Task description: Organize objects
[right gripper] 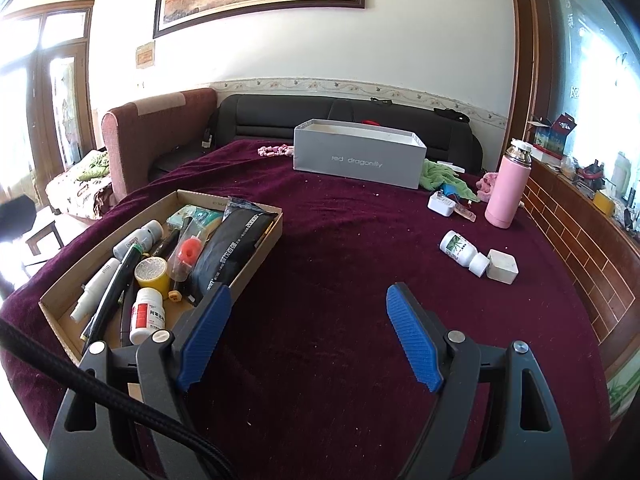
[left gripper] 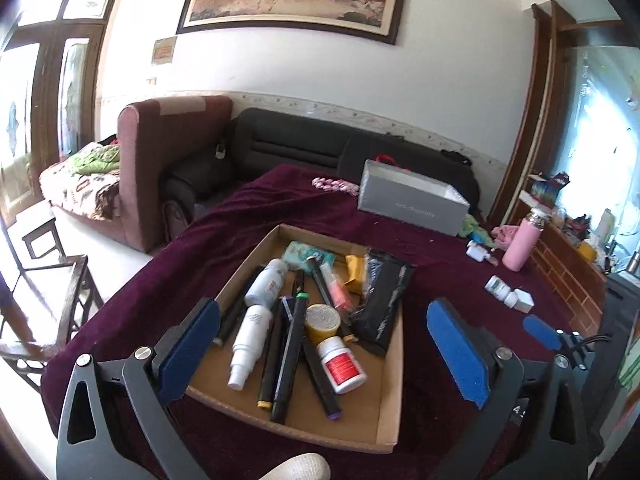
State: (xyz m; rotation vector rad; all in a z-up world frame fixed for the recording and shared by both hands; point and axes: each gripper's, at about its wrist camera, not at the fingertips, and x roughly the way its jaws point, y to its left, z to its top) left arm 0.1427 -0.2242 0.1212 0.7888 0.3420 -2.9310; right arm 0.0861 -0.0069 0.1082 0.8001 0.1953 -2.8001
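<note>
A shallow cardboard tray (left gripper: 390,396) (right gripper: 60,300) on the maroon cloth holds markers, white bottles, a yellow-lidded jar (left gripper: 322,320), a red-labelled pill bottle (left gripper: 342,364) (right gripper: 146,314) and a black pouch (left gripper: 382,300) (right gripper: 232,248). My left gripper (left gripper: 320,340) is open and empty, hovering over the tray. My right gripper (right gripper: 308,332) is open and empty over bare cloth to the right of the tray; its blue pad also shows in the left wrist view (left gripper: 542,332). A white-green bottle (right gripper: 462,252) and a white cube (right gripper: 502,266) lie loose at the right.
A grey open box (right gripper: 356,160) stands at the back. A pink flask (right gripper: 506,188), a white charger (right gripper: 442,204), a green cloth (right gripper: 440,176) and pink beads (right gripper: 274,150) lie nearby. A brick-patterned ledge (right gripper: 580,240) runs along the right. Sofas stand behind the table.
</note>
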